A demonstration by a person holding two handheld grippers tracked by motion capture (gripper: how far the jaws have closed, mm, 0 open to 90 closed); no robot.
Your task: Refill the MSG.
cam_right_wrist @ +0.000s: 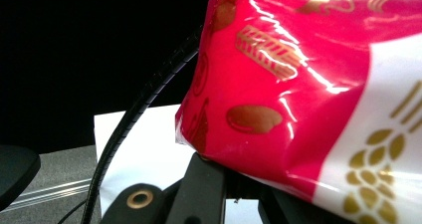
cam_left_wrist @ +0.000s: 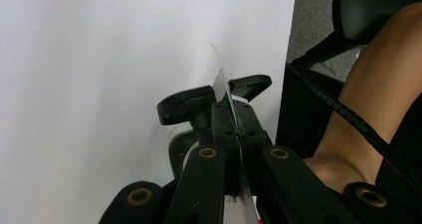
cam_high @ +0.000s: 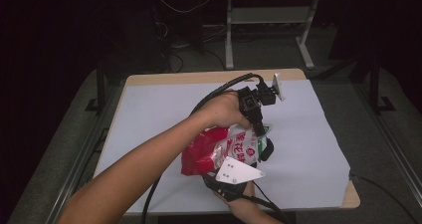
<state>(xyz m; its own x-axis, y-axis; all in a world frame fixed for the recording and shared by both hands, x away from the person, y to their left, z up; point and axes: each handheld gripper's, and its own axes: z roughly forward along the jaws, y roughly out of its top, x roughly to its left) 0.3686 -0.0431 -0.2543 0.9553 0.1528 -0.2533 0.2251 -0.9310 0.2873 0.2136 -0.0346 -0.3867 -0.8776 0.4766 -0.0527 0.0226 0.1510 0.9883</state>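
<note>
A red and white snack bag [cam_high: 221, 152] with gold print is held above the middle of the white-covered table [cam_high: 308, 134]. My left gripper [cam_high: 260, 130] reaches down from the far side and is shut on the bag's thin right-hand edge. In the left gripper view that edge [cam_left_wrist: 222, 79] stands edge-on between the closed jaws of the left gripper [cam_left_wrist: 234, 130]. My right gripper [cam_high: 263, 152], with its grey plate [cam_high: 238, 171], comes in from the near side and is shut on the bag. In the right gripper view the glossy red bag [cam_right_wrist: 298, 84] hangs over the right gripper [cam_right_wrist: 226, 181] and hides its fingertips.
The tabletop's wooden rim [cam_high: 214, 77] shows along the far side. Behind it a desk frame [cam_high: 230, 30] and cables stand on the grey floor. Thick black cables [cam_high: 219, 92] trail from both grippers. A dark chair part [cam_left_wrist: 370, 10] lies off the table's edge.
</note>
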